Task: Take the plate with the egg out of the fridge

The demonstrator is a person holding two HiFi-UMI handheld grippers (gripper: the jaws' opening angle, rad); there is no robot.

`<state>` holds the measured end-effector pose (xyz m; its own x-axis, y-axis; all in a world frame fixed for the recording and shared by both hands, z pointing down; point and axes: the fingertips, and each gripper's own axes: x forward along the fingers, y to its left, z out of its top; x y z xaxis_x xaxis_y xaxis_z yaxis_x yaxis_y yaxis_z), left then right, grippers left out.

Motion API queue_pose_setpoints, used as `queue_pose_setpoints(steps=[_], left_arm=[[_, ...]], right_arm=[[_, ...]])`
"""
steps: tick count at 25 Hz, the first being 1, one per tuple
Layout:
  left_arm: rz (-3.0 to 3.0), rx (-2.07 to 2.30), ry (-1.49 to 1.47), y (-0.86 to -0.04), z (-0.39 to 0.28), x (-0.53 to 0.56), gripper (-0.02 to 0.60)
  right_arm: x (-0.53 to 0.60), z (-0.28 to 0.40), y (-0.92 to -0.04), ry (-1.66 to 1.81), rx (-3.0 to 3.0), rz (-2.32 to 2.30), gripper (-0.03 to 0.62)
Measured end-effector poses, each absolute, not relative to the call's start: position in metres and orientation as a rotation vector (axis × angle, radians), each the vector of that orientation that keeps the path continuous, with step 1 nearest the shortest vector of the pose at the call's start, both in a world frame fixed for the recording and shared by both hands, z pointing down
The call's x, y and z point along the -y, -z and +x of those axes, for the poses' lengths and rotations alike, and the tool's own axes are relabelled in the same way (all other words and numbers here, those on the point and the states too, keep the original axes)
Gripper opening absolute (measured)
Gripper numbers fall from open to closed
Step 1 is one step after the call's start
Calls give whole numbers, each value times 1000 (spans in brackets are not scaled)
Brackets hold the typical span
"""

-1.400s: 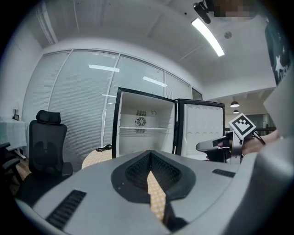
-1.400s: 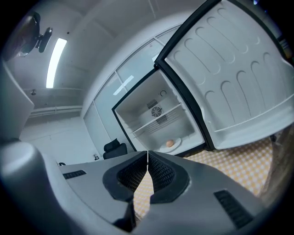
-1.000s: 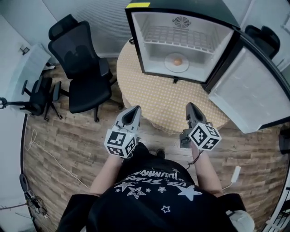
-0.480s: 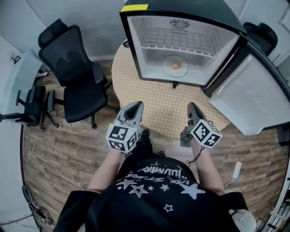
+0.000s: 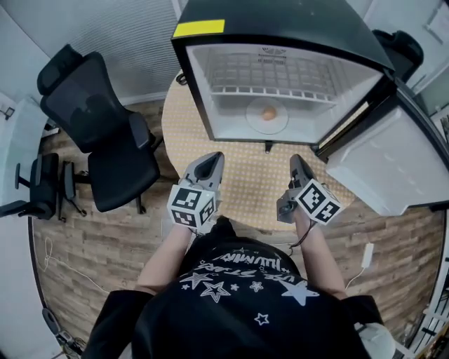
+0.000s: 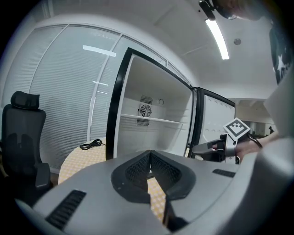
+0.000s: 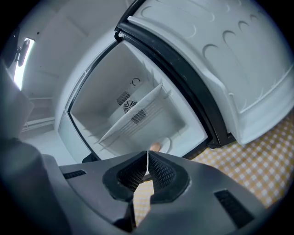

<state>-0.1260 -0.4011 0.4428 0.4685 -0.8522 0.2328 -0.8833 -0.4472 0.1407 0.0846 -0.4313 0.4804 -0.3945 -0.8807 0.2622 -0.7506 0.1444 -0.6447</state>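
A small black fridge [image 5: 280, 21] stands on the far part of a round table [image 5: 245, 182] covered in a yellow checked cloth. Its door [image 5: 393, 165] is swung wide open to the right, past the table's right edge. Inside, a wire shelf [image 5: 270, 73] spans the upper part of the compartment. Below it, the plate [image 5: 252, 116] rests on the fridge's floor, about midway between the side walls, with the egg [image 5: 268, 112] lying at its centre. Both tools hover over the near edge of the table, well apart from the plate and pointing toward the open compartment. The left gripper [image 5: 215, 157] is in front of the fridge's left wall, and the right gripper [image 5: 295, 160] is in front of the hinge side. In the left gripper view the jaws of the left gripper [image 6: 149, 172] meet at their tips with nothing between them, and only cloth shows through the slit behind. The right gripper [image 6: 216, 148] appears there off to the side, in front of the door. A black cable [image 6: 90, 145] lies on the table near its left edge, beside the fridge. In the right gripper view the right gripper [image 7: 147, 170] likewise has its jaws pressed together and empty, and the egg [image 7: 155, 147] and the plate [image 7: 166, 145] are just visible above them on the fridge floor. Two black office chairs stand on the wooden floor [image 5: 91, 245] left of the table, the nearer chair [image 5: 98, 133] close to the table's edge and the other chair [image 5: 42, 186] further off.
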Motion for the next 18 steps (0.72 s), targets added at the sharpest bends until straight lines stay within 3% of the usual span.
queue_pose_setpoints(steps=[18], left_arm=[[2555,1317,-262,-469,-111,475,6]], right_arm=[[494,67,-536,1448,-1814,-1513,51]])
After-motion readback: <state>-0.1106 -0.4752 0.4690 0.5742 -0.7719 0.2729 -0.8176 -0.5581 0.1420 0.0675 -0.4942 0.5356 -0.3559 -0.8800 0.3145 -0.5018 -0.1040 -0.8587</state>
